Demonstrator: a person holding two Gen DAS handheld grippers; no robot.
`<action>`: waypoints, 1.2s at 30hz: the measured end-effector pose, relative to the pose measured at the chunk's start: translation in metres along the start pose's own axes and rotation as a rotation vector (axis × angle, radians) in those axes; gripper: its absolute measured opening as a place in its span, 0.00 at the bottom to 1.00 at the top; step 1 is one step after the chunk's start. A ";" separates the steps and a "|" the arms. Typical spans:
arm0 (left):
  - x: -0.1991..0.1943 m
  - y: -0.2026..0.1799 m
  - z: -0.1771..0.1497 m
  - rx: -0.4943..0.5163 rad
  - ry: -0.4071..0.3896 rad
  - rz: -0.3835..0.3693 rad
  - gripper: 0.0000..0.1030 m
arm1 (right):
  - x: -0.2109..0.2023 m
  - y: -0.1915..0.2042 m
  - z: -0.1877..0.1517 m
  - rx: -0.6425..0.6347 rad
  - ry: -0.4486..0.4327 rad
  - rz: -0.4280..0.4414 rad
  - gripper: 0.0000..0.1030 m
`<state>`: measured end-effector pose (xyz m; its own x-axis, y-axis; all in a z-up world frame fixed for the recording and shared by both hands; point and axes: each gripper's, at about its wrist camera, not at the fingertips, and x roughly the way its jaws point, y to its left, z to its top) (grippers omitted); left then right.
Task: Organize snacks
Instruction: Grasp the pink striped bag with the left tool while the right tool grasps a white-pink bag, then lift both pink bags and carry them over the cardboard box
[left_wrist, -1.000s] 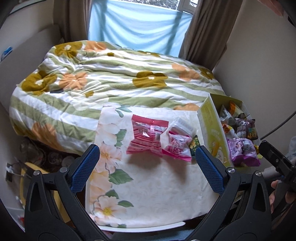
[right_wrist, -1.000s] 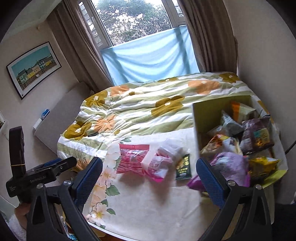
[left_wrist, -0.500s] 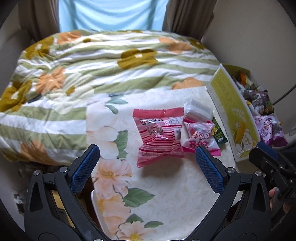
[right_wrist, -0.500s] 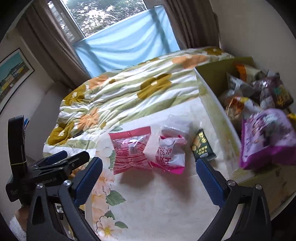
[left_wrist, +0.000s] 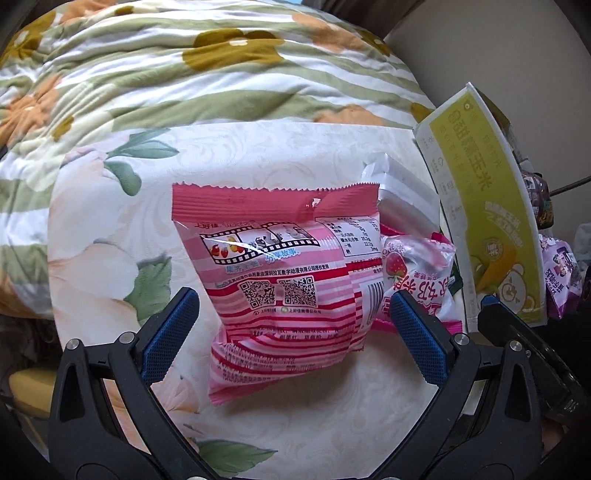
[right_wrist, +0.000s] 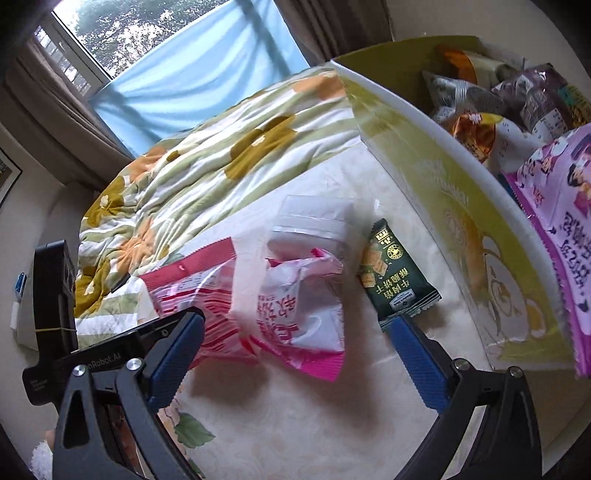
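Pink striped snack bag (left_wrist: 284, 291) lies between the left gripper's (left_wrist: 293, 325) spread, empty fingers (left_wrist: 168, 332).

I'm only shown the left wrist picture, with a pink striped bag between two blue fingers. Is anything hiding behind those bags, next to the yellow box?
Observer: Yes. The right wrist view shows a dark green cracker packet lying flat between the pink and white bag and the yellow box.
Operator: What's inside the box?
Observer: Several snack bags. There's a large purple bag at the near end and an orange and white bag behind it.
Operator: Is the other tool holding something?
Observer: No. The right gripper is open, with the pink and white bag between its fingers, not clamped.
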<state>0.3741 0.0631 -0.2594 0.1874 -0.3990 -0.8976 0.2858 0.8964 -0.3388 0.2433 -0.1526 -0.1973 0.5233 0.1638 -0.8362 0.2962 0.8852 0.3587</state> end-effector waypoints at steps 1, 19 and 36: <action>0.004 0.000 0.000 0.003 0.007 -0.003 0.98 | 0.003 -0.002 0.000 0.004 0.005 0.000 0.98; -0.002 0.010 -0.015 0.067 -0.012 0.045 0.68 | 0.044 0.001 0.001 -0.028 0.058 -0.005 0.81; -0.028 0.043 -0.051 -0.048 -0.045 0.075 0.68 | 0.070 0.017 0.000 -0.119 0.094 -0.043 0.58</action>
<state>0.3335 0.1223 -0.2627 0.2489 -0.3377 -0.9078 0.2242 0.9319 -0.2852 0.2853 -0.1258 -0.2492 0.4336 0.1599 -0.8868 0.2171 0.9366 0.2750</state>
